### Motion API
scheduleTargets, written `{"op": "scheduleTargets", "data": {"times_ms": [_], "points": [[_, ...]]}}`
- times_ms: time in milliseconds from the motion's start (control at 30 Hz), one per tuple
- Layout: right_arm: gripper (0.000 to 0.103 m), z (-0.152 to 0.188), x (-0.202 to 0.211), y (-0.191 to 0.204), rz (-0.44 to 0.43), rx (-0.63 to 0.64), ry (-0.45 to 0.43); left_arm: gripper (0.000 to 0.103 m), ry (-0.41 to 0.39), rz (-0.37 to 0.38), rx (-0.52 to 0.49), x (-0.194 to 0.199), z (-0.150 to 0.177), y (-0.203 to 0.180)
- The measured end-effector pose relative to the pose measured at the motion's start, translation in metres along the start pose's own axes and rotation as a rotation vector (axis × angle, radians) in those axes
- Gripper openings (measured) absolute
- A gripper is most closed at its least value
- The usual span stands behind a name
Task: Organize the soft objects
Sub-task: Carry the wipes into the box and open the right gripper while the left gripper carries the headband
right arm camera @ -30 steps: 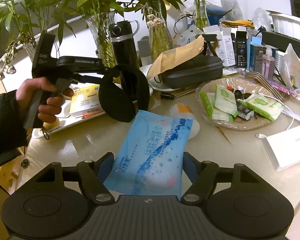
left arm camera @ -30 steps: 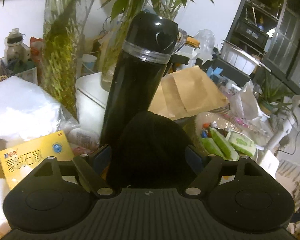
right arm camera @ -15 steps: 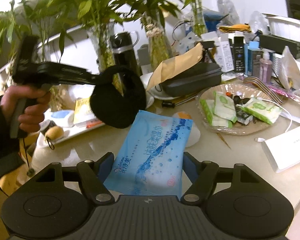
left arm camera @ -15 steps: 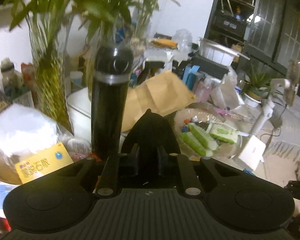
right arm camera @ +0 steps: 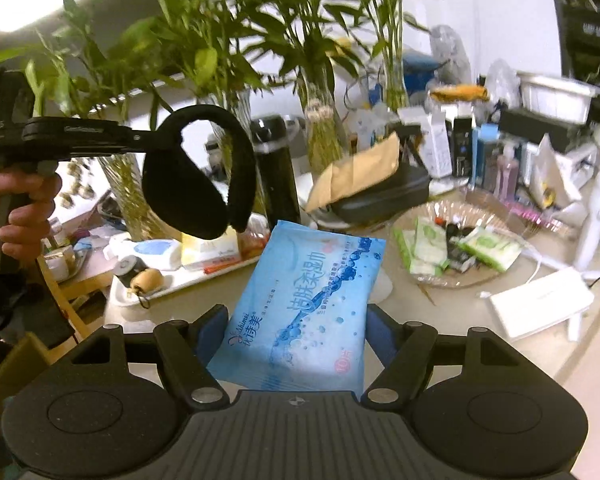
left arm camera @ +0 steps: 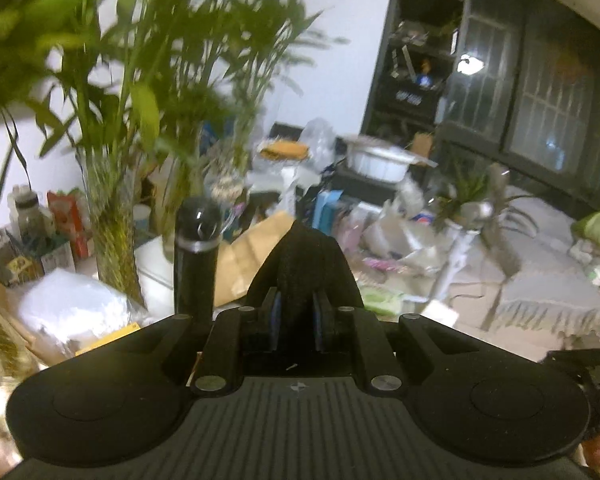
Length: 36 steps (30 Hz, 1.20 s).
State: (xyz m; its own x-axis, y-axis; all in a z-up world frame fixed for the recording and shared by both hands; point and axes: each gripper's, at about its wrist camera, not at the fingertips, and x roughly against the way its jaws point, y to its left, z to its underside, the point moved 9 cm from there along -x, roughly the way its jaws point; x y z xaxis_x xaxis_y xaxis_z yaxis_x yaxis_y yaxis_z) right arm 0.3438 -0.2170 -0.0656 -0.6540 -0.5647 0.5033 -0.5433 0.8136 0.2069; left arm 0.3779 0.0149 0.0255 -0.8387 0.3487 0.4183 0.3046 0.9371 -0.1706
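Right wrist view, nearest the lens: the right gripper (right arm camera: 296, 332) holds a flat light-blue plastic pack of wet wipes (right arm camera: 306, 308) between its blue-padded fingers (right arm camera: 212, 330), jaws set wide to span the pack's width, the pack lifted clear of the pale tabletop (right arm camera: 452, 320) and slanting away from the camera. Just beyond it on the table lies a white rectangular box (right arm camera: 540, 304) at the right, and a clear shallow dish (right arm camera: 532, 240) carrying small green-and-white sachets (right arm camera: 488, 246). At the left a hand (right arm camera: 22, 212) grips the handle of the left gripper (right arm camera: 150, 138), whose narrow jaws pinch the band of a pair of black fuzzy earmuffs (right arm camera: 198, 178); the earmuffs hang in the air above a white tray (right arm camera: 180, 280) of small clutter, well apart from the wipes pack. Behind them stand a tall black cylindrical flask (right arm camera: 276, 168), a black zippered case (right arm camera: 380, 196) with a tan paper envelope (right arm camera: 360, 170) leaning over it, then glass vases of green bamboo stalks (right arm camera: 316, 104) against the white wall.

From the left wrist camera, the left gripper (left arm camera: 296, 316) is nearly closed, its pads pressed onto the black fuzzy earmuffs (left arm camera: 306, 268), which rise as a dark peak just past the fingertips. Farther off, blurred, are the black flask (left arm camera: 196, 260), the tan envelope (left arm camera: 256, 256), the bamboo (left arm camera: 112, 132), a white tub (left arm camera: 376, 162) and dark shelving (left arm camera: 420, 60) at the back.
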Motion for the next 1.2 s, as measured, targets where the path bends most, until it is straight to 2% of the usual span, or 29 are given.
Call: {"op": "scheduleTargets", "data": {"times_ms": [233, 367, 800, 1067, 1200], "points": [[0.076, -0.015, 0.063, 0.021, 0.013, 0.025, -0.044, 0.016, -0.048, 0.044, -0.038, 0.067, -0.018, -0.029], [0.076, -0.016, 0.090, 0.037, 0.013, 0.052, -0.050, 0.016, -0.049, 0.060, -0.056, 0.101, -0.016, -0.041], [0.076, 0.007, 0.140, 0.067, -0.004, 0.070, -0.054, 0.016, 0.050, 0.089, -0.081, 0.179, 0.053, -0.070], [0.076, 0.018, 0.152, 0.073, -0.017, 0.056, -0.049, 0.016, 0.136, 0.105, -0.041, 0.193, 0.088, -0.063], [0.076, 0.021, 0.154, 0.073, -0.024, 0.048, -0.046, 0.018, 0.193, 0.161, -0.036, 0.192, 0.108, -0.061]]}}
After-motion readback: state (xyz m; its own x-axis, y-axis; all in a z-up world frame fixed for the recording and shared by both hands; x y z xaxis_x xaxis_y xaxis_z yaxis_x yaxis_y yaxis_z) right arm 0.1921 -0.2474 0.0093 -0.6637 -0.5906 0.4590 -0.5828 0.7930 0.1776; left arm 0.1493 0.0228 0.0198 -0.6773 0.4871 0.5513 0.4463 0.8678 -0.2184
